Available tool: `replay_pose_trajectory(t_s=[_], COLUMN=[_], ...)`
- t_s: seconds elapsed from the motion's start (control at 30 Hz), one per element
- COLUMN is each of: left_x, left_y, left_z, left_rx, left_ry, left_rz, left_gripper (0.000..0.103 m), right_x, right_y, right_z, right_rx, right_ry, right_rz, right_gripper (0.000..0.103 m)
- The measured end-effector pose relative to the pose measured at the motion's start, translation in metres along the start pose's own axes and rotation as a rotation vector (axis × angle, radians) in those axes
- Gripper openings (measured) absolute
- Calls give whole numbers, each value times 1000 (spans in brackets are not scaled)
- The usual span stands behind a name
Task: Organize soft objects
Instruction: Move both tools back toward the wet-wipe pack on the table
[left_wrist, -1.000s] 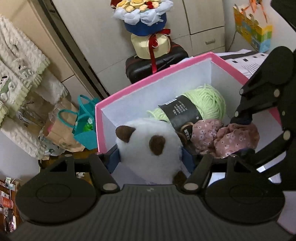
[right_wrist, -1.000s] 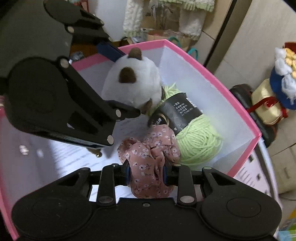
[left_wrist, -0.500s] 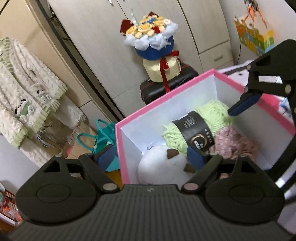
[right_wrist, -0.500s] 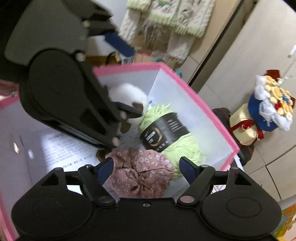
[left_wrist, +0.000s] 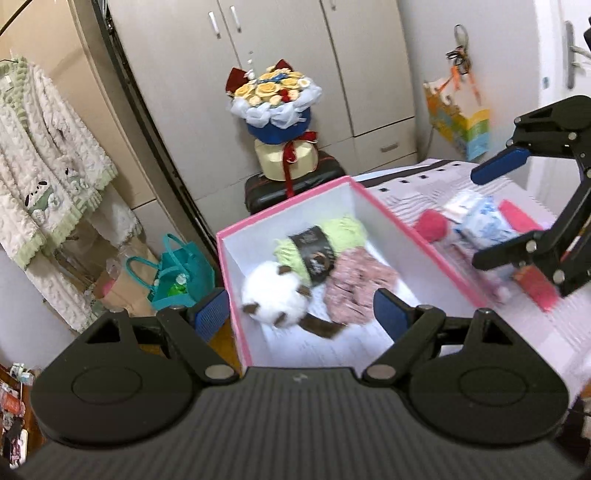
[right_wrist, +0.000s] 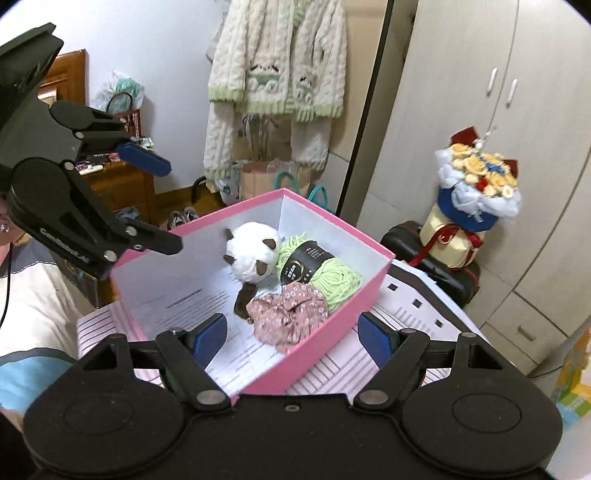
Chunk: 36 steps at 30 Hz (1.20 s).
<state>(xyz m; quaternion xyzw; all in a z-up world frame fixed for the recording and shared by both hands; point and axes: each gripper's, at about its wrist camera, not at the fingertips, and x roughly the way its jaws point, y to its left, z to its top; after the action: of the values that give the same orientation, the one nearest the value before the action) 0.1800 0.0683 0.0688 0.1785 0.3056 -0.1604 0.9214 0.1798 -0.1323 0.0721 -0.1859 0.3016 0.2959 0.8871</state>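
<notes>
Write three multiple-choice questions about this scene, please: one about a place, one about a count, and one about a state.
1. Where does the white plush toy lie?
A. inside the pink box
B. on the black suitcase
C. in the teal bag

2. How many soft things lie inside the pink box?
A. one
B. three
C. five

3. How does the right gripper stand?
A. shut on the floral fabric
B. shut on the yarn
C. open and empty

Answers:
1. A: the toy rests on the box's floor beside the green yarn.
2. B: the toy, the yarn and the floral fabric are the only things in it.
3. C: its blue pads stand wide apart, and nothing is between them.
</notes>
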Motion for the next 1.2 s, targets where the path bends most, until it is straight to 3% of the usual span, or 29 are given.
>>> replay_pose_trajectory(t_s=[0.17,0.3,0.6,0.97,1.2], left_x=[-31,-44,-57,-26,21], left_y=[-25,-57,-118,-168,-185], left_z=[-8,-17,-32,-30,-24], left_rx=[-6,23,53,37,-54], left_ry=[2,-29,-81,-108,-120], left_rz=[-125,-175,-322,-462,-474], left_gripper=[85,84,82,75,73], right_x=[-44,-71,-103,-100,-72], right_y=[12,16,16,13,2], right_z=[-20,-41,-96,-152,-168], right_rx=[10,27,68,72,42], right_ry=[-35,-57,-75,-51,-16], right_rz=[-57,-89,-162,-236,-225], right_gripper=[82,82,82,81,80])
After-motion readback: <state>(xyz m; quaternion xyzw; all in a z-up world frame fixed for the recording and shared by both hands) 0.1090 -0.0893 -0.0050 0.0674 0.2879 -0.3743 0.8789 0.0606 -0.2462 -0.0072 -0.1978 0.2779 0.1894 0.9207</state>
